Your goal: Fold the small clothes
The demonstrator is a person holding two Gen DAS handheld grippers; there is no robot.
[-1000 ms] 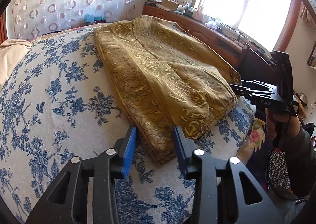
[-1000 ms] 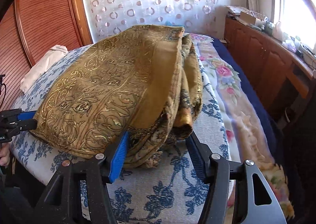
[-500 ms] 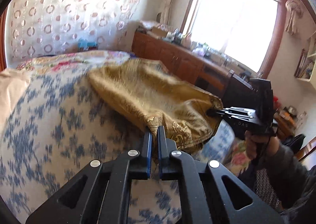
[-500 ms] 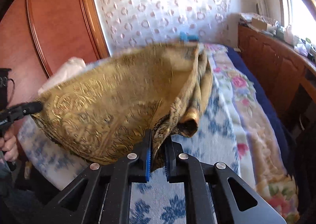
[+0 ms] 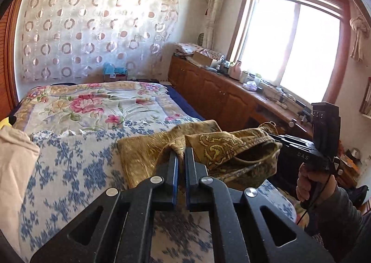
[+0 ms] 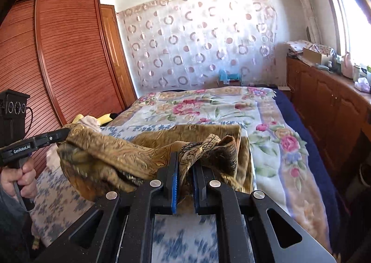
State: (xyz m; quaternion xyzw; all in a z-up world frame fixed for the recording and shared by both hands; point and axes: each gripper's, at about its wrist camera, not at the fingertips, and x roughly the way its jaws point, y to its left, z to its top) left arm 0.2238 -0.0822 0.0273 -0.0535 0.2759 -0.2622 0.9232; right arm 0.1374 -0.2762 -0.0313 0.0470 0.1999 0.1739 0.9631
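The left hand-held gripper (image 5: 181,155) is clamped on one near corner of the gold patterned garment (image 5: 222,149), and the right hand-held gripper (image 6: 185,161) is pinched tight on the other corner. The near edge hangs lifted between them, above the blue-flowered sheet (image 5: 69,170), while the far part lies on the bed (image 6: 273,123).

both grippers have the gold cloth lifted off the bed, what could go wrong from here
1. The left gripper pinches only a bunched corner of the gold cloth, so it may slip out as the fold is carried forward.
2. The right gripper holds a twisted wad, so the fold could land creased rather than flat.
3. The cloth sags between the two grips and part of it lies on the blue floral sheet, so dragging might ruck up the layers underneath.
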